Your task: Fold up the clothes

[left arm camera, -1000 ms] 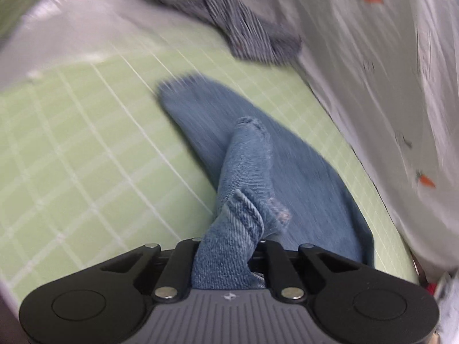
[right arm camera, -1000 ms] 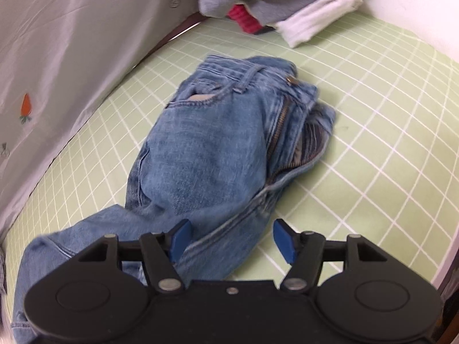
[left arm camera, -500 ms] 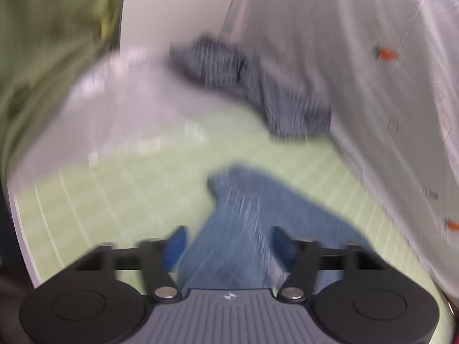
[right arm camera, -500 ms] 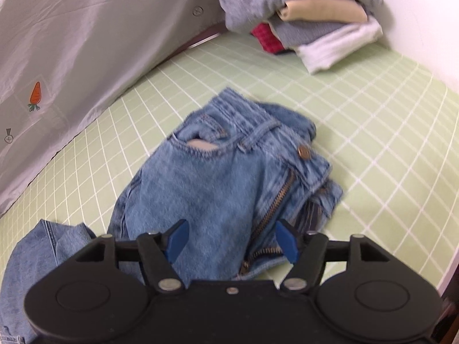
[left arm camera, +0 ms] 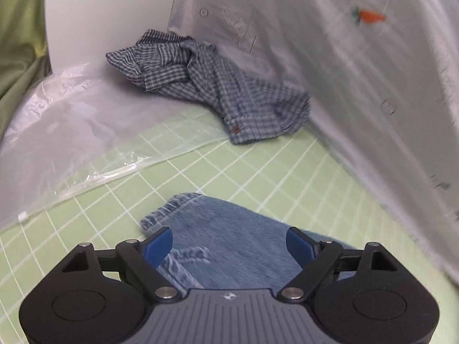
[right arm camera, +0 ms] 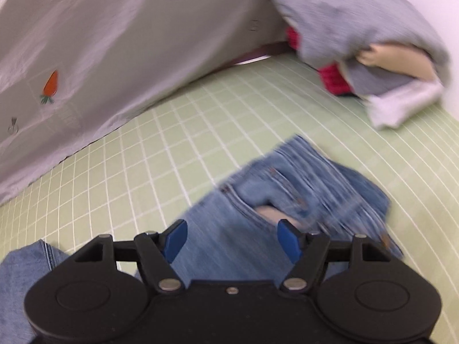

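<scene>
The jeans (right arm camera: 258,215) lie crumpled on the green gridded mat (left arm camera: 258,154), waistband and pocket toward the right claw (right arm camera: 232,239), one leg hem (left arm camera: 183,203) under the left claw (left arm camera: 229,243).

Claw state: the jaws of both claws stand apart, and both pairs have just been opening further. Denim lies below each gap, but no pad presses on it, so we hold nothing.

Step in hand, as we judge it: the leg is released and we reposition for a fresh grasp.
- Flatten the garment before making any fold; the bunched fly and waistband will otherwise lock in wrinkles.
- Take the waistband with the right claw and the hem with the left, each at an outer edge.
- Pinch one layer set only, and draw the two ends apart until the leg lies straight along the grid lines.
- Keep the denim low over the mat, so that it does not drag.

View differences:
- The left wrist view alone shows the hem, a checked shirt (left arm camera: 206,89) and a clear plastic sheet (left arm camera: 71,132).
- The right wrist view alone shows the waistband, the pocket and a stack of folded clothes (right arm camera: 370,48).
- Both views show the grey sheet (right arm camera: 114,43) with a carrot print.
</scene>
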The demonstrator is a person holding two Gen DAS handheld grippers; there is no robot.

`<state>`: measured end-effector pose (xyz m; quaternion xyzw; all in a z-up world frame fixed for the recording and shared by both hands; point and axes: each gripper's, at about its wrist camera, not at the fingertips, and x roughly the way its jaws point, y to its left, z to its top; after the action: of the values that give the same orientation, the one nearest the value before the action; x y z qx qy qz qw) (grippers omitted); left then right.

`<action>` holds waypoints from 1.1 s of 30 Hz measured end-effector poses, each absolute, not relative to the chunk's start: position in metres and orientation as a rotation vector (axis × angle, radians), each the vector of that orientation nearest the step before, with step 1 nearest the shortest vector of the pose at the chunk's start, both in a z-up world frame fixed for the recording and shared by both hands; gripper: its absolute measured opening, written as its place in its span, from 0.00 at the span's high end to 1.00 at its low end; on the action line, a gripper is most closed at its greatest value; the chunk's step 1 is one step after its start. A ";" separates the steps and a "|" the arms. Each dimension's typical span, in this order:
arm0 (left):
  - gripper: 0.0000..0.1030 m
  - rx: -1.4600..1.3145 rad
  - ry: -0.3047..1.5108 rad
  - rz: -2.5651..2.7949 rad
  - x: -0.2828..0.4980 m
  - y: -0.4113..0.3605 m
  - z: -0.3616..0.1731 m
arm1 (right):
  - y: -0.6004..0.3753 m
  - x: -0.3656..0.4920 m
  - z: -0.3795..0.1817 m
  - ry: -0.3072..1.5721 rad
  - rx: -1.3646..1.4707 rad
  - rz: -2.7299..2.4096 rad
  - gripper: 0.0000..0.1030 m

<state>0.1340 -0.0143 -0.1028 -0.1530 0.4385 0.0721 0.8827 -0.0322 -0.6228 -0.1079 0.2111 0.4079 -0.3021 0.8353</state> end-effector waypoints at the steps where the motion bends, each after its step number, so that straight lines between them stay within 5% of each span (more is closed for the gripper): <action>1: 0.16 -0.305 0.924 0.156 0.140 -0.013 -0.107 | -0.625 -0.024 -0.111 0.876 0.435 -0.638 0.32; 12: 0.15 -0.263 1.054 0.123 0.191 -0.016 -0.150 | -0.650 0.015 -0.151 1.005 0.534 -0.680 0.23; 15: 0.17 -0.247 1.088 0.125 0.200 -0.021 -0.161 | -0.652 0.013 -0.153 0.999 0.523 -0.705 0.40; 17: 0.36 -0.231 1.095 0.134 0.202 -0.023 -0.165 | -0.655 0.009 -0.151 0.994 0.514 -0.712 0.55; 19: 0.78 -0.181 1.085 0.153 0.201 -0.027 -0.164 | -0.659 0.000 -0.149 0.966 0.534 -0.705 0.74; 21: 0.99 -0.148 1.073 0.145 0.199 -0.026 -0.161 | -0.663 -0.011 -0.143 0.925 0.560 -0.699 0.80; 33: 1.00 -0.215 0.840 0.045 0.183 -0.020 -0.083 | -0.684 -0.061 -0.035 0.521 0.549 -0.783 0.87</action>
<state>0.1831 -0.0203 -0.0828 -0.1041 0.4069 0.0218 0.9073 -0.0614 -0.6844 -0.0350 0.2613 0.2480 -0.3722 0.8554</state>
